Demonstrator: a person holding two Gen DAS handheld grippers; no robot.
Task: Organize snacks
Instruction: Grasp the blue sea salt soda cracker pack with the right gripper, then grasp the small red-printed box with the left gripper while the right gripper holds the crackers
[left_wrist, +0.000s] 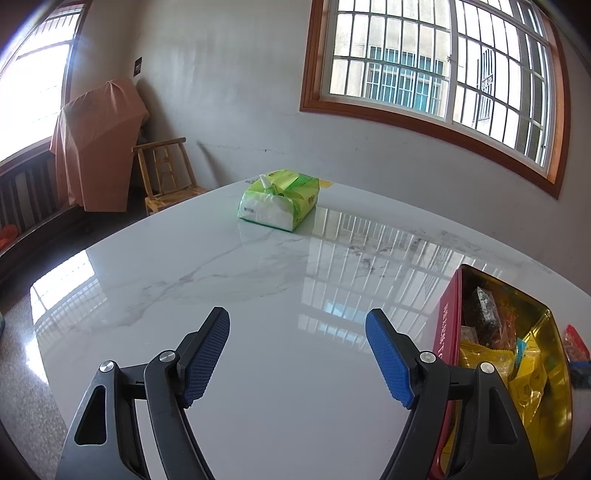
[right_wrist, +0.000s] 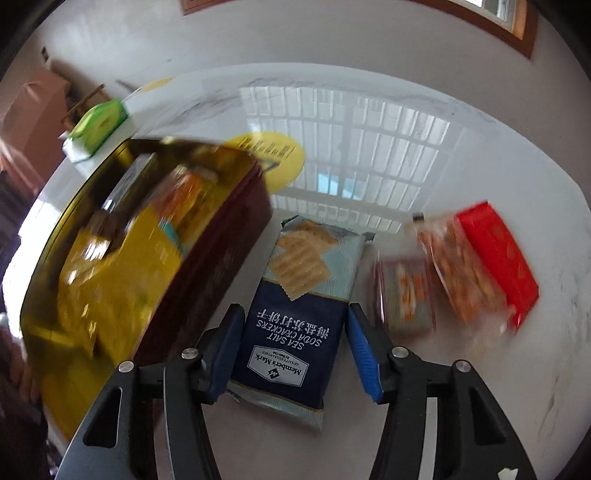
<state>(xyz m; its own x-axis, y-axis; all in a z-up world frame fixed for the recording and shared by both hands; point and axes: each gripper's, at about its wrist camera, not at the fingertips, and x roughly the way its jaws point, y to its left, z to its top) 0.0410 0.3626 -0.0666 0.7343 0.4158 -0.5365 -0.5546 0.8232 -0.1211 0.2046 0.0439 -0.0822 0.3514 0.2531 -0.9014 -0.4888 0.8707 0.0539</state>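
On the marble table (left_wrist: 258, 295) everything sits in plain sight; biggest is the red tin (right_wrist: 207, 258) with its gold lining, already part-filled with yellow packets; beside it, just to its right in the right wrist view, lies the soda cracker packet (right_wrist: 295, 314), flat, label toward me; further right, three more snacks, a dark red pack (right_wrist: 406, 295), an orange pack (right_wrist: 465, 269) and a red box (right_wrist: 498, 258), all blurred. I judge the step in hand is picking up the crackers; my right gripper (right_wrist: 295, 343) straddles the packet, jaws narrowed either side of it, left pad about touching, right pad with a sliver of gap; no grip yet, I'd say. Next I need to close firmly, lift clear, swing over the tin's wall. My left gripper (left_wrist: 297, 356) hangs wide and empty over bare table. Only the left view shows the tissue pack (left_wrist: 279, 199) sharply; only the right shows the crackers.
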